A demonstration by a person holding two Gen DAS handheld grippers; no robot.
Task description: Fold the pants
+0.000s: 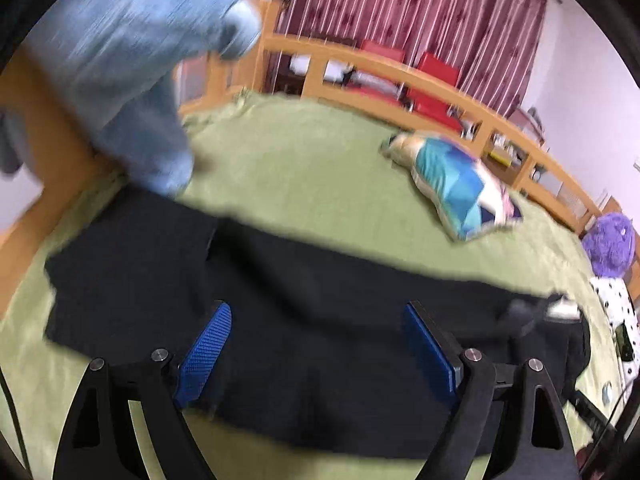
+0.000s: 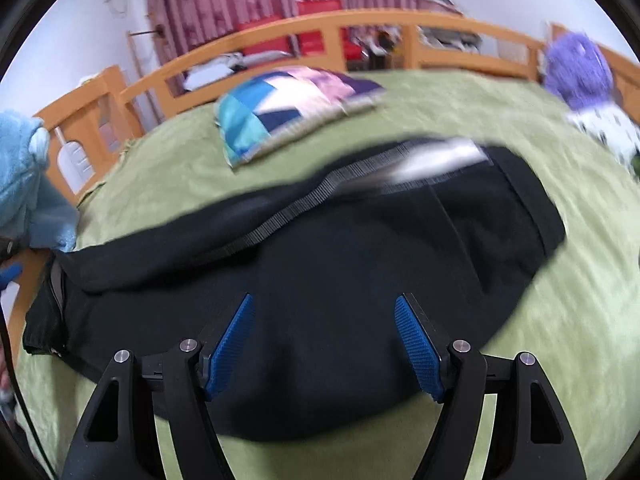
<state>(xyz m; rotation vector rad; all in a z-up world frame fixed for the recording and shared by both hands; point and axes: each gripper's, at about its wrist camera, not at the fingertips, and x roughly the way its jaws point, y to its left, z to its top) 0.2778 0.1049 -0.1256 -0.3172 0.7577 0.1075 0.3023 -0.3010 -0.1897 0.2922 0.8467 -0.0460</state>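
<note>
Both my tongs, left (image 1: 316,348) and right (image 2: 324,344), gape wide and empty over black pants (image 2: 320,264) spread lengthwise across the bed (image 2: 560,340), blurred.

Bed (image 2: 540,272) with green cover, wooden rail (image 2: 372,26) along far side. Black pants (image 2: 320,264) spread flat across near part, grey webbing strip along upper edge. Patchwork pillow (image 2: 288,104) beyond pants, apart from them. Purple plush toy (image 2: 578,70) at far right corner, beside white black-dotted fabric (image 2: 608,130). Light blue plush item (image 1: 132,80) at left edge of bed.
</note>
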